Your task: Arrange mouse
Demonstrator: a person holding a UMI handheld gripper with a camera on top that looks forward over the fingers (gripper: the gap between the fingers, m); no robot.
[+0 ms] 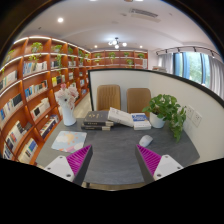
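Two magenta pads flank bare grey table: the tongs gape wide, gripping nothing. Beyond them lie stacked books and a potted plant.

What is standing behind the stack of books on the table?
Behind the stack of books on the table, two chairs stand against a white partition. Their seats and legs are hidden. The hand-held gripper is open, with nothing between its fingers.
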